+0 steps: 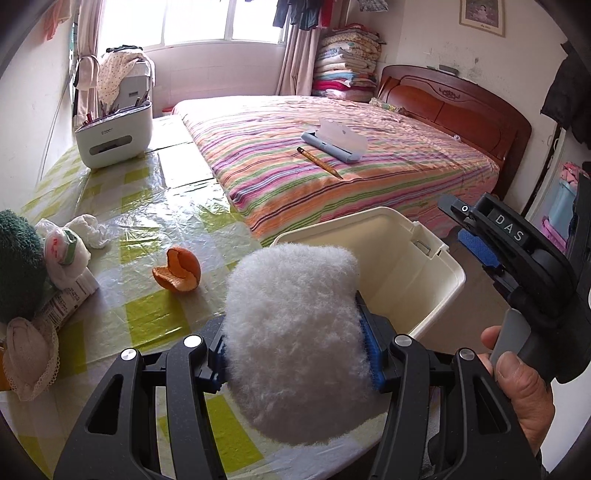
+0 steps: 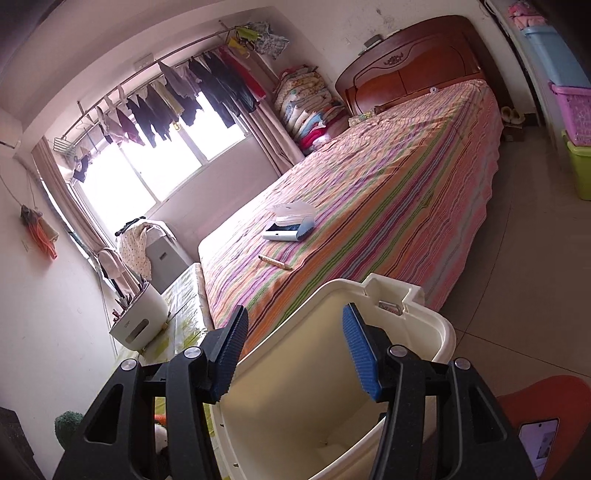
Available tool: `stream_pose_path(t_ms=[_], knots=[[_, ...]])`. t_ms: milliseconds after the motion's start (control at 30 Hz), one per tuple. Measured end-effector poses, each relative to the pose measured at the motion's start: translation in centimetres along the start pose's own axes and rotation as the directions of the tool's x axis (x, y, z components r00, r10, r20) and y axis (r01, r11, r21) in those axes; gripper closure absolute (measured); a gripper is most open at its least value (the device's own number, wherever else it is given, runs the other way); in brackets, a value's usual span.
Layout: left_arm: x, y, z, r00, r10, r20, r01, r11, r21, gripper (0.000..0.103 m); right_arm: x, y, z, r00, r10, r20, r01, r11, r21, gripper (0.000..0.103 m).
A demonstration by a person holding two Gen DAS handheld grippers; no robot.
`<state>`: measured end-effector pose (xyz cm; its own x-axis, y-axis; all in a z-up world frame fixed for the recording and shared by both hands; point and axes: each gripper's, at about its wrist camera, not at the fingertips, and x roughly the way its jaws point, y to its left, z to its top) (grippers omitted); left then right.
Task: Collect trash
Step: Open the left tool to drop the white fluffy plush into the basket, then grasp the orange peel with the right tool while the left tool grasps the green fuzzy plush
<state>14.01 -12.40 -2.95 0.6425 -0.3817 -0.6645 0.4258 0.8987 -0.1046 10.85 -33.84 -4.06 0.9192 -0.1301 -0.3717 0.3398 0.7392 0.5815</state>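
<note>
Our left fingers [image 1: 364,328] clamp a white fluffy wad [image 1: 295,339], held beside the near rim of the cream bin [image 1: 436,295] at the surface's [image 1: 147,310] right edge. Our right fingers [image 2: 356,354] stand parted and empty over the bin's mouth. Orange peel [image 1: 178,270] and crumpled tissue [image 1: 88,229] lie toward the surface's left edge.

Bright window [image 1: 225,18], striped bed [image 1: 332,147] with wooden headboard [image 1: 461,103], white walls, tiled floor [image 2: 524,258]
</note>
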Motion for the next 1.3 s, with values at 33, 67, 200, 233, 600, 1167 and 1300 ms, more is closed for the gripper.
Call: stream_pose_path(t_ms=[33, 67, 200, 233, 600, 1167, 1300], knots=[[0.4, -0.4, 0.3, 1.0, -0.004, 0.0, 0.004, 1.0, 0.007, 0.049, -0.3, -0.2, 0.1, 1.0, 0.004, 0.016, -0.005, 1.0, 0.014, 0.051], [0.8, -0.8, 0.5, 1.0, -0.015, -0.006, 0.015, 1.0, 0.013, 0.049, -0.7, -0.4, 0.2, 1.0, 0.009, 0.03, -0.009, 1.0, 0.027, 0.051], [2.4, -2.2, 1.5, 0.998, -0.048, -0.034, 0.049, 0.998, 0.025, 0.048, -2.1, -1.5, 0.7, 0.996, 0.021, 0.089, -0.029, 0.996, 0.087, 0.051], [2.7, -2.5, 1.8, 0.998, -0.054, -0.037, 0.055, 0.998, 0.025, 0.048, -2.4, -1.8, 0.9, 0.995, 0.022, 0.1, -0.032, 0.995, 0.099, 0.05], [4.0, -5.4, 4.9, 0.998, -0.057, 0.026, 0.055, 0.997, 0.045, 0.014, -4.4, -1.5, 1.4, 0.988, 0.074, 0.138, -0.09, 0.99, 0.11, 0.049], [-10.0, 13.5, 4.3, 0.934, 0.31, 0.178, -0.31, 0.95, -0.026, 0.007, -4.6, 6.4, -1.4, 0.981, 0.18, 0.073, -0.175, 0.982, -0.068, 0.035], [-10.9, 17.3, 3.2, 0.915, 0.376, 0.143, -0.378, 0.926, -0.019, 0.007, -3.8, 8.5, -2.4, 0.981, 0.189, 0.038, -0.184, 0.976, -0.118, 0.035]])
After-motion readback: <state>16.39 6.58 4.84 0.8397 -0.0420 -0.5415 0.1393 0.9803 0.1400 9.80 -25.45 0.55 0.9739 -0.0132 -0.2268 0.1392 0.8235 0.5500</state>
